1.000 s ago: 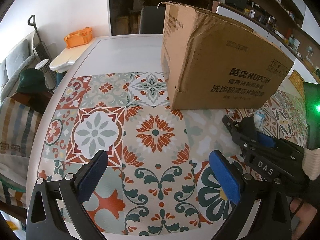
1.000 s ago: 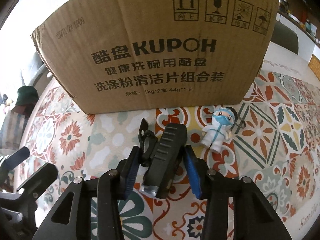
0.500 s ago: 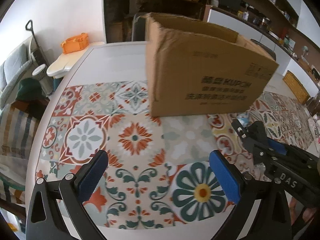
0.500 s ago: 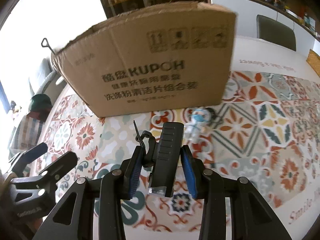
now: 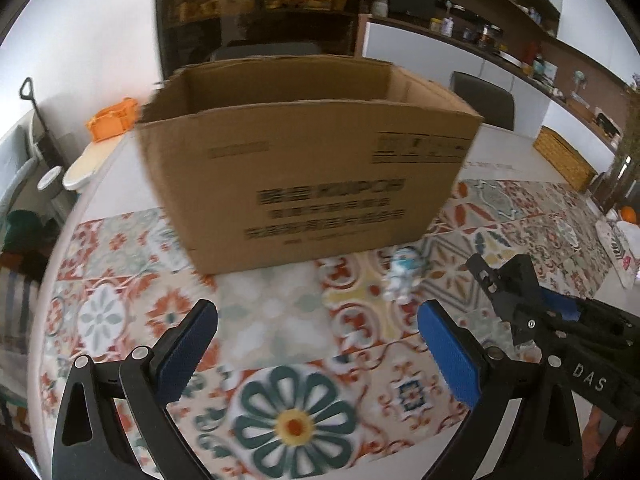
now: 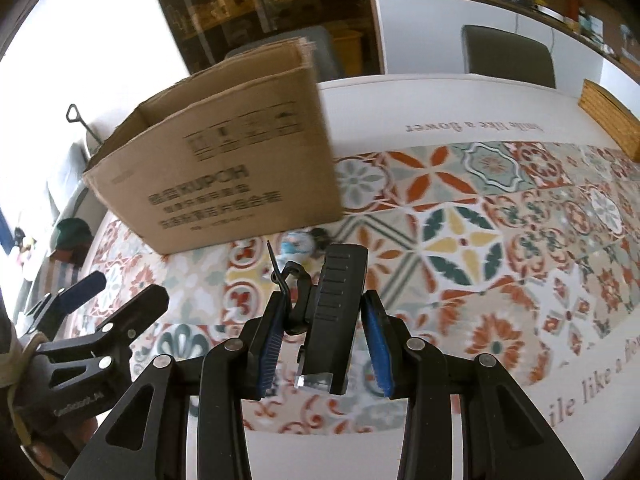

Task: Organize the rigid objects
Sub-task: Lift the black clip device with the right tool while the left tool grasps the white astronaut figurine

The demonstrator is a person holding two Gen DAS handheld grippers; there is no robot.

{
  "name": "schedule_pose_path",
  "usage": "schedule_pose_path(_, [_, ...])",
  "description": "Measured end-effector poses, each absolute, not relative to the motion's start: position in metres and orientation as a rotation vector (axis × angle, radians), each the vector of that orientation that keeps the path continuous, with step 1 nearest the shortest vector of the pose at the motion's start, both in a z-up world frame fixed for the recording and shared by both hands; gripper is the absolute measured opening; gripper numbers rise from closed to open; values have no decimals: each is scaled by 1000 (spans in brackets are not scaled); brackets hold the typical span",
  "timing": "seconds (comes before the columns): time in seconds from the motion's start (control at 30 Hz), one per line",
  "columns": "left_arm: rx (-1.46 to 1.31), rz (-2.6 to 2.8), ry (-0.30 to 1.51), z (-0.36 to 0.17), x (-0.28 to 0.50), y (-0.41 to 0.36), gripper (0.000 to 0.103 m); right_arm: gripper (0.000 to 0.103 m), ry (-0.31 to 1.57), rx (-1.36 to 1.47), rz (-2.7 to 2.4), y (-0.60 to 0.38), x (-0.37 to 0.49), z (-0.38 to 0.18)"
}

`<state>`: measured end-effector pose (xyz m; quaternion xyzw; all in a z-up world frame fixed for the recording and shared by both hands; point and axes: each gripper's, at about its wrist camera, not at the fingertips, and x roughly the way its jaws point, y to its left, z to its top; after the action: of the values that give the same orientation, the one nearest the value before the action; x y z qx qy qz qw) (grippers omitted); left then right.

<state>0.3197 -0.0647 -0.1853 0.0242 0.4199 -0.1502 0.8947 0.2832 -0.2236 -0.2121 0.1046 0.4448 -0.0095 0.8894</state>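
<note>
Right gripper: blue pads clamped on a black ribbed device, held lengthwise between the fingers, its far end pointing toward the box. A black clip or loop with a thin strap hangs off the device's left side, against the left pad. A clear or metallic tab shows at the device's near end. Gripper and device are held above the tabletop, not touching it.

Left gripper: fingers wide apart, blue pads holding nothing, hovering over the patterned cloth near the near edge of the tabletop. In the left view the right gripper sits at lower right with the device in it; in the right view the left gripper is at lower left.

Beyond the fingers: a small white-and-blue figurine lies on the cloth just in front of the box's near wall, toward its right end. In the right view the figurine is blurred and partly hidden behind the device tip.

Cardboard box, top open, printed text on its near face, stands on the table's left half, partly on the cloth and partly on the bare white top. Interior contents cannot be seen.

Both views are motion-blurred.
</note>
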Motion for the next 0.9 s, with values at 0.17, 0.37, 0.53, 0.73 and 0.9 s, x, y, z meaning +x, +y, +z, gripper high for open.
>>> schedule_pose_path(0.17, [84,-346,875,-191,328,-95,94,39,929,245,-48,-252,283,-216])
schedule_pose_path(0.37, [116,-396,890,-199,340,-124,82,39,934,289,-76,-281,284,-223])
schedule_pose_path(0.53, [139,-410,925,-211,355,-143,70,39,940,308,-85,-296,288,-228])
schedule_pose_path(0.73, [191,-402,958,-227,369,-159,53,39,954,337,-94,-310,296,-238])
schedule_pose_path(0.9, [215,-399,970,-237,375,-166,47,39,964,349,-93,-315,301,-246])
